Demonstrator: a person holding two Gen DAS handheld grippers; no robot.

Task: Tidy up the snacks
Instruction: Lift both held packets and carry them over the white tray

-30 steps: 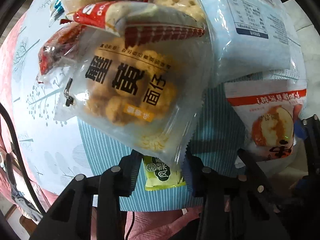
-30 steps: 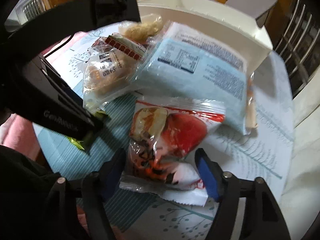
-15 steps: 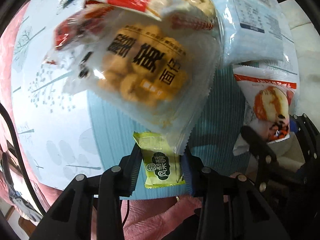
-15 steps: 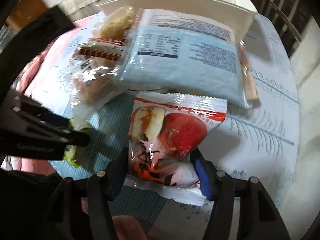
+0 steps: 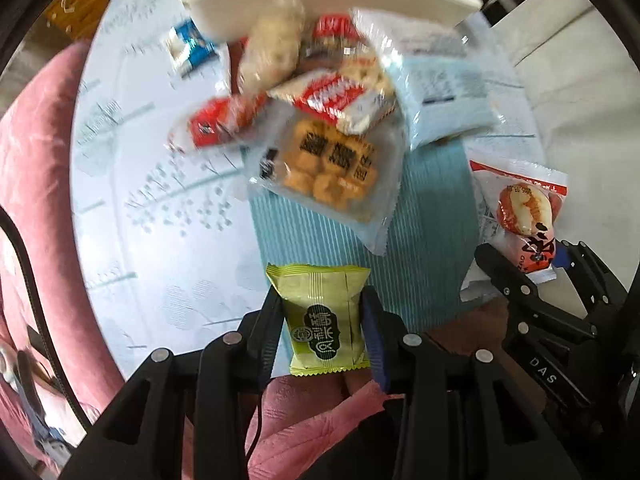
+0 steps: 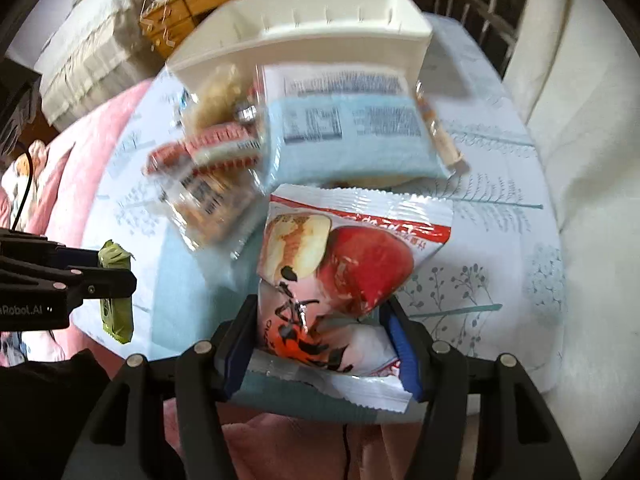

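Both grippers, left gripper (image 5: 325, 316) and right gripper (image 6: 322, 340), are black plastic linkage frames with silver round rivets at the pivots, blue pads lining the fingers (image 6: 404, 354), white lettering on the side bodies, thin black cable trailing off.

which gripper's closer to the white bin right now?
Neither clearly. The white bin sits beyond the snack pile; left gripper holds the green packet, right gripper holds the red-and-white packet.
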